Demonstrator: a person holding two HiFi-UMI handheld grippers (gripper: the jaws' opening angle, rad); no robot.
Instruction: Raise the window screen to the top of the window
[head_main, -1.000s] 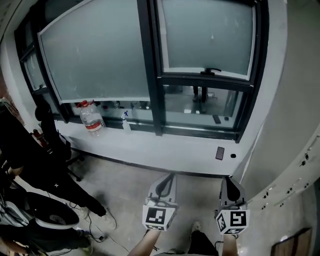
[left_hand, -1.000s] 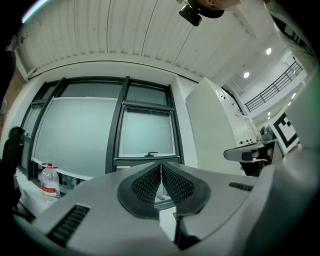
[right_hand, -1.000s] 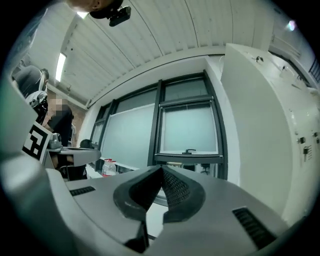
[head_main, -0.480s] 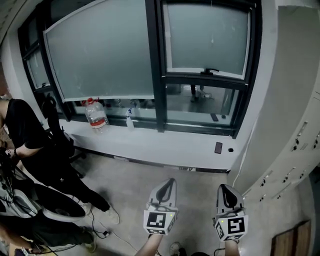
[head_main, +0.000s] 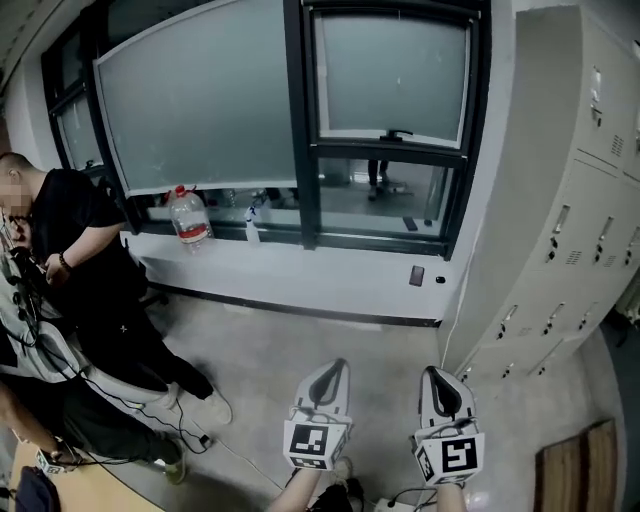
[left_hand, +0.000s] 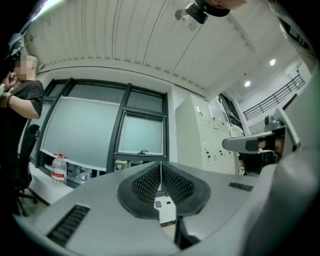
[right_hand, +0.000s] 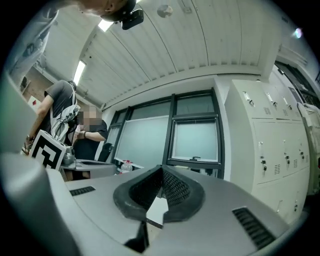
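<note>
The window has shrunk in the head view and slid towards the far left, while a bank of tall pale grey metal lockers has come into the frame on the right, so the person holding the tools has stepped back across the grey concrete floor. That leaves both tools well apart from the glass and out of reach of it. The left gripper is clenched with its ribbed pads pressed together on nothing, and the right gripper is clenched and empty in the same way. There are two pale grey translucent window screens. The wide left screen hangs over most of its pane, with its lower edge just above the white window sill. The narrower right screen ends higher, with a clear strip of glass beneath it. Neither sits at the top of the window, so by my reading the raising is not achieved as things lie, and any work on a screen would need the distance closed again. On the sill stand one clear plastic water bottle with a red label and one small white spray bottle. One person in black clothes stands at the left, with a second person partly in view beside them.
</note>
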